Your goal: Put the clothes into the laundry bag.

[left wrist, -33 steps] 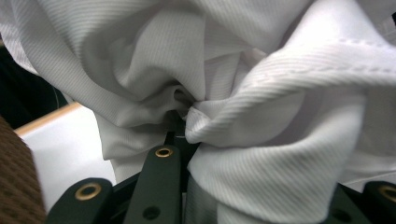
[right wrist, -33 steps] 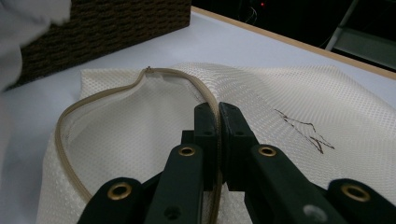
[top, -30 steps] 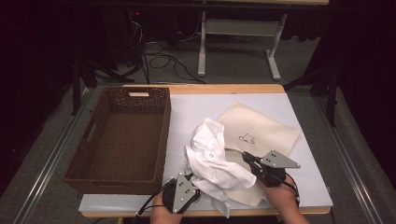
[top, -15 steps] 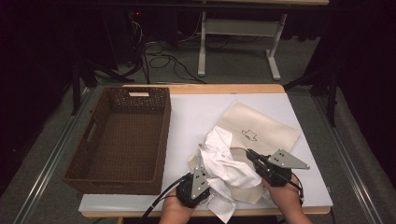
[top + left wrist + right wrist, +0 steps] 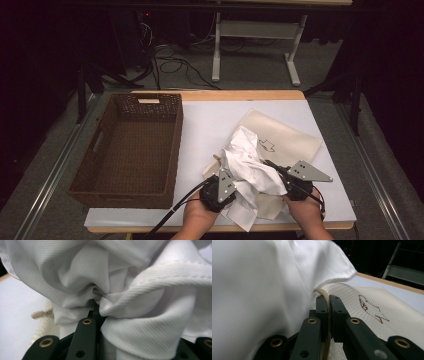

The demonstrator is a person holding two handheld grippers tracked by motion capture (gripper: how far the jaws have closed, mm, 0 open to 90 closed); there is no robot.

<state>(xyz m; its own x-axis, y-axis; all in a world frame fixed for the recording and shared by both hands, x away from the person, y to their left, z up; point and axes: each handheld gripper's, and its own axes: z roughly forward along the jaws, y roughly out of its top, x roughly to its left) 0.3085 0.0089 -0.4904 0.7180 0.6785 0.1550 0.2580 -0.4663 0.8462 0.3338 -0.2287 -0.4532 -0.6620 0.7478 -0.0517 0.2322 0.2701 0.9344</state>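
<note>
— What's around?
— White cloth [image 5: 250, 170] bunched over cream bag [image 5: 287, 142], near tabletop [image 5: 210, 125] edge. My left gripper [image 5: 96, 306] pinches cloth; right gripper [image 5: 328, 300] clamps the bag's rim.
— Basket [image 5: 127, 187]?
— Empty, left.

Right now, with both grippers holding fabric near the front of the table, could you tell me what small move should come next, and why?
Probably push the left gripper forward to work the crumpled white cloth into the cream woven bag. Its jaws are clamped on a bunched fold, while the right gripper pinches the bag's corded rim, seemingly holding the mouth open. The cloth sits at that opening, mostly outside.
</note>
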